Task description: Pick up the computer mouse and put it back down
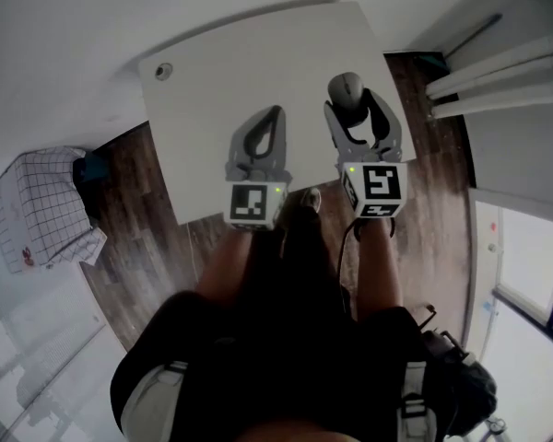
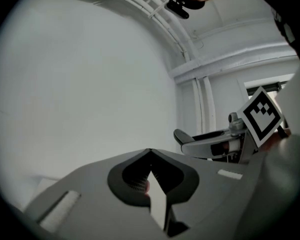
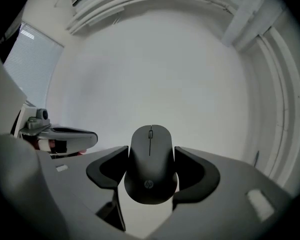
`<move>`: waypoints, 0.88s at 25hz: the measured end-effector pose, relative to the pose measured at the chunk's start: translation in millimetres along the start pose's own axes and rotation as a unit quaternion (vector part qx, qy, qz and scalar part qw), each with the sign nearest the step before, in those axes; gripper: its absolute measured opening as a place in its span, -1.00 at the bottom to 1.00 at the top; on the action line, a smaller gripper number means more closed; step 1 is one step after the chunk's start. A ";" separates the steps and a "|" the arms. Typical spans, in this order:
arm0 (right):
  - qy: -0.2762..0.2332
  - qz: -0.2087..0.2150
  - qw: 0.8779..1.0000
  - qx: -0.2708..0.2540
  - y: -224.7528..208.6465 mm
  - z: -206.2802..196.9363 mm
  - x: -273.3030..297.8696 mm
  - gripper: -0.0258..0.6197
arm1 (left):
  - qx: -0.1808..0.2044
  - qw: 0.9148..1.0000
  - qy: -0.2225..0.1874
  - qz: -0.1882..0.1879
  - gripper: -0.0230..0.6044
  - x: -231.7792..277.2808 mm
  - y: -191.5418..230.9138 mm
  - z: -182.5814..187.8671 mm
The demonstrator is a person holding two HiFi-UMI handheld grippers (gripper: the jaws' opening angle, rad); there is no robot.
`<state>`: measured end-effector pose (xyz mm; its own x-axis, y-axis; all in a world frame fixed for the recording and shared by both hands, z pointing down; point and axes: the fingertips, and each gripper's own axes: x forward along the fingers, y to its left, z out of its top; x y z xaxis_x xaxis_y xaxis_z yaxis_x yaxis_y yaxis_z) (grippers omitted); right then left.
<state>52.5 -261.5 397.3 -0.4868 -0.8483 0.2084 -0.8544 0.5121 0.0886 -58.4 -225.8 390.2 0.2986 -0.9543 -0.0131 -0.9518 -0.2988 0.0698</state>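
One dark grey computer mouse (image 3: 150, 164) is sitting gripped in the right tongs (image 1: 358, 109) above the single white square table (image 1: 221, 72). The left tongs (image 2: 149, 153) are pressing shut, empty. Dark wooden floor (image 1: 138, 238) is showing around the table.

White table (image 1: 212, 90), 1 pc, w/ round cap (image 1: 163, 71) near its far-left corner; dark wood-plank floor (image 1: 143, 247) under & around table; grid-pattern white cloth bundle (image 1: 41, 205) left of table; white rails (image 1: 498, 67) right of table; dark bag (image 1: 456, 385) near side, right of table.
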 end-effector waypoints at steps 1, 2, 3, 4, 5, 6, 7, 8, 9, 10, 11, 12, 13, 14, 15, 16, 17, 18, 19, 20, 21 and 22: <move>-0.007 -0.005 1.000 0.000 1.6 5.0 -6.9 0.02 | 0.002 1.000 -0.006 -0.005 -0.93 -5.0 -3.0 8.6; -0.013 -0.010 1.000 0.001 3.8 8.8 -13.3 0.02 | 0.004 1.000 -0.012 -0.010 -0.93 -11.0 -6.4 16.5; -0.017 -0.014 1.000 0.002 6.8 11.7 -19.5 0.02 | 0.006 1.000 -0.017 -0.015 -0.93 -17.7 -9.7 23.2; -0.021 -0.019 1.000 0.003 10.7 14.2 -25.2 0.02 | 0.008 1.000 -0.021 -0.020 -0.93 -24.6 -12.7 28.6; -0.025 -0.023 0.999 0.003 15.3 16.4 -30.4 0.02 | 0.008 0.999 -0.023 -0.025 -0.93 -31.0 -15.2 32.7; -0.032 -0.026 0.999 0.002 20.2 19.0 -35.2 0.02 | 0.008 0.999 -0.024 -0.027 -0.93 -36.5 -17.1 35.6; -0.040 -0.028 0.999 0.001 24.8 22.2 -39.8 0.02 | 0.008 0.999 -0.026 -0.028 -0.93 -41.2 -18.6 37.6; -0.048 -0.029 0.998 0.002 28.9 25.6 -44.5 0.02 | 0.007 0.999 -0.028 -0.026 -0.93 -45.4 -20.4 39.4; -0.055 -0.027 0.998 0.004 32.2 28.2 -49.3 0.02 | 0.008 0.999 -0.030 -0.024 -0.93 -49.4 -22.7 41.0; -0.058 -0.025 0.998 0.007 34.4 29.5 -54.1 0.02 | 0.008 0.999 -0.030 -0.021 -0.93 -53.3 -25.5 42.5; -0.062 -0.023 0.998 0.008 35.5 30.9 -59.0 0.02 | 0.011 0.999 -0.030 -0.019 -0.93 -56.8 -28.8 44.0; -0.066 -0.021 0.998 0.009 35.4 33.2 -64.5 0.02 | 0.014 0.999 -0.030 -0.017 -0.93 -60.0 -32.7 45.4; -0.073 -0.019 0.997 0.010 34.5 36.0 -70.8 0.02 | 0.018 0.999 -0.031 -0.014 -0.93 -63.1 -37.3 46.6; -0.080 -0.017 0.997 0.009 32.7 39.0 -78.1 0.02 | 0.020 0.999 -0.032 -0.010 -0.93 -66.1 -42.0 48.0; -0.087 -0.014 0.996 0.007 30.4 42.6 -86.3 0.02 | 0.020 0.999 -0.034 -0.005 -0.93 -69.3 -46.7 49.9; -0.096 -0.010 0.995 0.006 27.5 47.4 -95.4 0.02 | 0.020 0.999 -0.036 0.002 -0.93 -72.9 -51.5 52.1; -0.104 -0.006 0.995 0.005 24.0 52.5 -105.4 0.02 | 0.019 0.999 -0.038 0.009 -0.93 -76.7 -57.0 54.7; -0.112 -0.003 0.994 0.003 19.8 57.3 -116.1 0.02 | 0.020 0.999 -0.041 0.015 -0.93 -80.5 -63.7 57.5; -0.120 0.001 0.993 0.001 15.4 61.8 -127.1 0.02 | 0.022 0.999 -0.045 0.020 -0.93 -84.3 -71.8 60.4; -0.127 0.003 0.992 0.000 11.2 64.9 -137.9 0.02 | 0.026 0.998 -0.049 0.024 -0.93 -88.3 -81.0 63.1; -0.133 0.006 0.991 0.000 7.4 66.4 -148.3 0.02 | 0.030 0.998 -0.053 0.027 -0.93 -92.5 -90.5 65.4; -0.138 0.009 0.990 0.001 4.1 66.9 -157.8 0.02 | 0.034 0.997 -0.055 0.030 -0.93 -96.4 -99.5 67.5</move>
<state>113.7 -134.7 299.6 -0.5328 -0.8438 -0.0645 -0.8454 0.5274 0.0843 2.8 -104.7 317.2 0.2347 -0.9645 -0.1213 -0.9714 -0.2373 0.0070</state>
